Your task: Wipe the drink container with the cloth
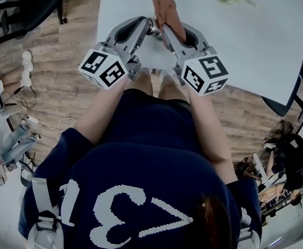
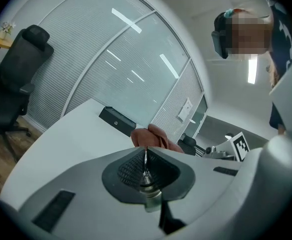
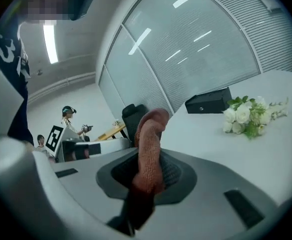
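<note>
1. The rust-brown cloth (image 1: 167,12) was up in the air over the near edge of the white table (image 1: 255,45). It stuck up past the jaw tips and hung down below them, bunched into a thick fold.
2. The right gripper (image 1: 165,31) was clamped on that cloth, with both pads squeezing the fold from either side.
3. The left gripper (image 1: 150,28) sat just to the left of it, with the tips of the two almost meeting. Its jaws were pinched together on a small silvery metal piece (image 2: 146,180). I honestly couldn't tell if that was part of the drink container, and nothing else in any view read as one.
4. Both marker cubes, (image 1: 103,66) and (image 1: 205,72), pointed back toward the person, whose navy shirt (image 1: 141,165) filled the near half of the head view.
5. Out on the table, a bunch of white flowers (image 3: 245,115) lay at the far right, with a black box (image 3: 209,101) beyond it.
6. Further out there was a black office chair (image 2: 16,79) on the left, wood floor (image 1: 63,71) around the table, and a glass wall with blinds (image 3: 185,49) behind it all.
</note>
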{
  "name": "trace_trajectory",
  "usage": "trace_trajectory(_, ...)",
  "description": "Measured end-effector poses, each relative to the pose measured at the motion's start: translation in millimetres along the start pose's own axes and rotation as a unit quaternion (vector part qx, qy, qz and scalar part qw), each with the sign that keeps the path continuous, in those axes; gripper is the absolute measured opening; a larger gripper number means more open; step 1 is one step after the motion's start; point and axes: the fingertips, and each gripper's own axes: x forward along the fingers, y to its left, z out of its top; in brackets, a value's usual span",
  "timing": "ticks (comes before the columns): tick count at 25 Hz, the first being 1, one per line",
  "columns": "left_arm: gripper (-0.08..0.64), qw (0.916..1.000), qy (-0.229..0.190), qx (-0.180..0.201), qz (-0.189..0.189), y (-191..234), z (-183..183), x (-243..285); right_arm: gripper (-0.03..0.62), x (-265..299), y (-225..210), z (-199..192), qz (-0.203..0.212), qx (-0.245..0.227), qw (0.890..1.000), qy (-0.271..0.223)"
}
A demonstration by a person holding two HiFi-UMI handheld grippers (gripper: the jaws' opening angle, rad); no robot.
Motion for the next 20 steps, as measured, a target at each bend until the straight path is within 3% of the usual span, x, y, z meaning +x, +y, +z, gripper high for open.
trace_trajectory(9,0.025,0.9999,0.005,0.015,-0.007,-4,-3,-5,0.067,-40,-81,-62,-0.111,0.037,0.992,0.05)
trace_trajectory(11,0.025,0.9998,0.004,0.013,-0.013,-7,-3,-4,0.067,-37,-73,-56,-0.096,0.042,0.994,0.04)
trace_trajectory(15,0.025,0.9998,0.003,0.003,-0.018,-12,-1,-1,0.067,-17,-22,-15,-0.025,0.041,0.999,-0.01)
trace_trajectory(20,0.025,0.9995,0.009,0.021,-0.023,-19,0,4,0.067,1,30,28,0.074,0.091,0.991,-0.065)
